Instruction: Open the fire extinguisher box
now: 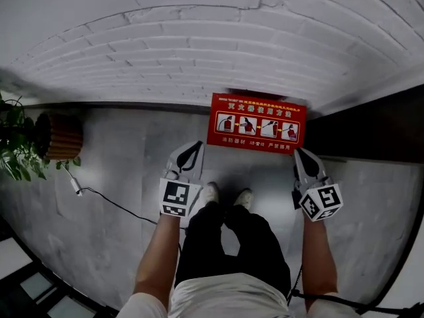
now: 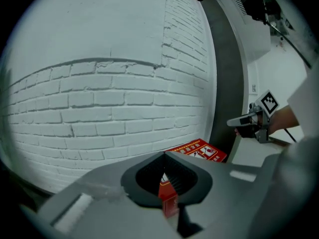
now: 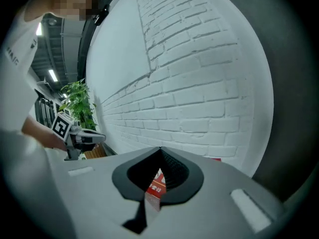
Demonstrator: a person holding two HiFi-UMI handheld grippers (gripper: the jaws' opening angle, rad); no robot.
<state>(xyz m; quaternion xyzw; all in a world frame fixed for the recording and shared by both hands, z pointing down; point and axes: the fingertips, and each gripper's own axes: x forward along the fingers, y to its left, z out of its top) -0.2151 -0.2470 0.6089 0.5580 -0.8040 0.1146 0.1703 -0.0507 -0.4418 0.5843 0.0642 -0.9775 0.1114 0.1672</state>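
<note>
The red fire extinguisher box (image 1: pixel 257 123) stands on the floor against the white brick wall (image 1: pixel 199 52), its lid with pictogram labels facing up and lying flat. My left gripper (image 1: pixel 195 146) hovers just left of the box's near left corner, jaws shut and empty. My right gripper (image 1: pixel 299 154) is at the box's near right corner, jaws also together with nothing in them. In the left gripper view the box (image 2: pixel 199 151) lies beyond the closed tips (image 2: pixel 164 154). Through the right gripper's (image 3: pixel 160 149) jaw window, a red strip of the box (image 3: pixel 155 188) shows.
A potted plant (image 1: pixel 16 144) in a ribbed brown pot (image 1: pixel 59 136) stands at the left by the wall. A thin cable (image 1: pixel 112 204) runs across the grey floor. A dark panel (image 1: pixel 371 128) borders the box on the right. The person's shoes (image 1: pixel 225 196) are just before the box.
</note>
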